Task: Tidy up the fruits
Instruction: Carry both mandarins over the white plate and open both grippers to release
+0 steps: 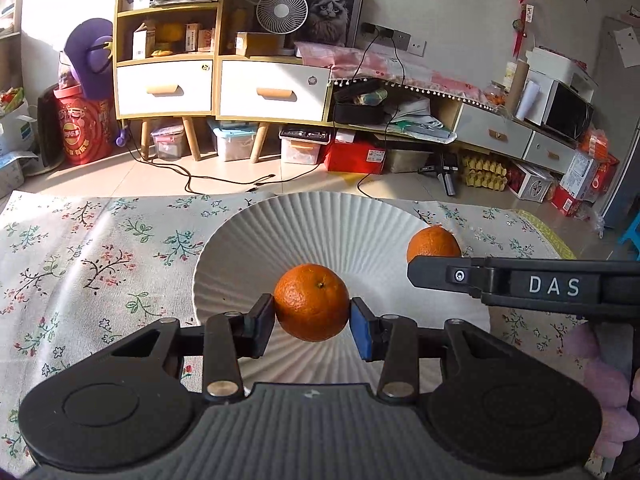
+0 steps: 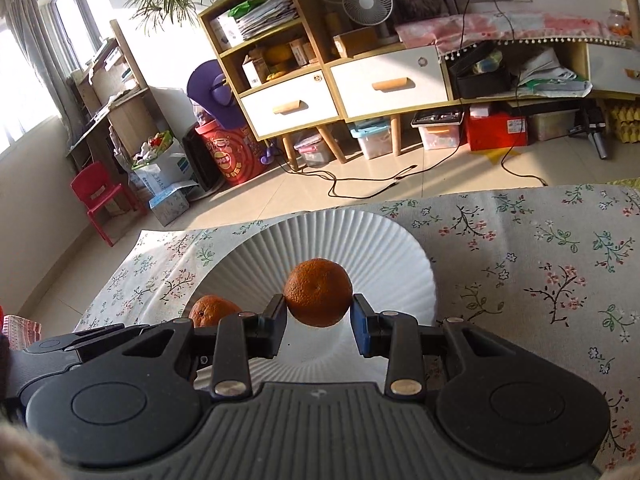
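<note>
**Ana:** Orange against white, twice over! Both grippers are carrying fruit above the ribbed white plate [image 1: 360,216]. The left gripper [image 1: 312,316] is pinching an orange [image 1: 311,302] between its pads, stem dimple up, the fruit clear of the plate's surface with its shadow below.

**Ben:** And the right gripper [image 2: 319,312] has the second orange [image 2: 319,291] clamped the same way, hanging over the plate's middle. From the left camera you can see that second fruit [image 1: 434,245] peeking out behind the right gripper's black arm, just beside the plate's right rim.

**Ana:** So where does the job stand?

**Ben:** My read: both pickups are done, neither fruit is set down. The plate looks bare of fruit, nothing resting on it that I can see. What's left is lowering each one and letting go.

**Ana:** Poses?

**Ben:** Both tools tilt forward and down toward the plate, side by side, the left one close at the right one's flank; the right camera catches the left orange [image 2: 214,310] low at its left. Floral tablecloth [image 2: 540,264] all around, no other fruit visible on it.

**Ana:** One worry, as a guess: round fruit on a shallow dish could roll once released.
</note>
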Motion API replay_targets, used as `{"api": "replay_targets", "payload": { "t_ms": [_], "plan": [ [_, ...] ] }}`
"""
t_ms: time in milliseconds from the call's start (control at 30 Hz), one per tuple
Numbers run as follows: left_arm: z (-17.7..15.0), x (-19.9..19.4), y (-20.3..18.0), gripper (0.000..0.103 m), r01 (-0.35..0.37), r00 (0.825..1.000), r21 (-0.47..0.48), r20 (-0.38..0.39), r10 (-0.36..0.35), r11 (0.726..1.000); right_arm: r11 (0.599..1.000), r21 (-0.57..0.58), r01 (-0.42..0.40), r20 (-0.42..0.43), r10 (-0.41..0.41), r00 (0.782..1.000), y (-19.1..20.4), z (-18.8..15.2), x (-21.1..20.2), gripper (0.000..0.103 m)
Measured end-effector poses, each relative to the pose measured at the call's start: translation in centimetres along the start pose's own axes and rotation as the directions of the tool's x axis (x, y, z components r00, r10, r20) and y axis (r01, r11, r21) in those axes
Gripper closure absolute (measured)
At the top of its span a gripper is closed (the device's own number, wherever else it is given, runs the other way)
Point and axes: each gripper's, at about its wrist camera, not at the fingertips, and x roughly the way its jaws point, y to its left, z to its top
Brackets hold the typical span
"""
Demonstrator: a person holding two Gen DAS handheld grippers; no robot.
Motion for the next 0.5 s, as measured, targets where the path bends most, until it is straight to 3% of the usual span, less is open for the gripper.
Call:
{"api": "replay_targets", "payload": {
  "t_ms": [500],
  "plan": [
    [-0.1,1.7,-0.2,0.068,-0.014,0.999,0.022,-0.037,0.015,1.0,0.999,-0.015,0.032,-0.039,-0.033,0.999,0.0,0.1,1.3,0.071]
  ]
}}
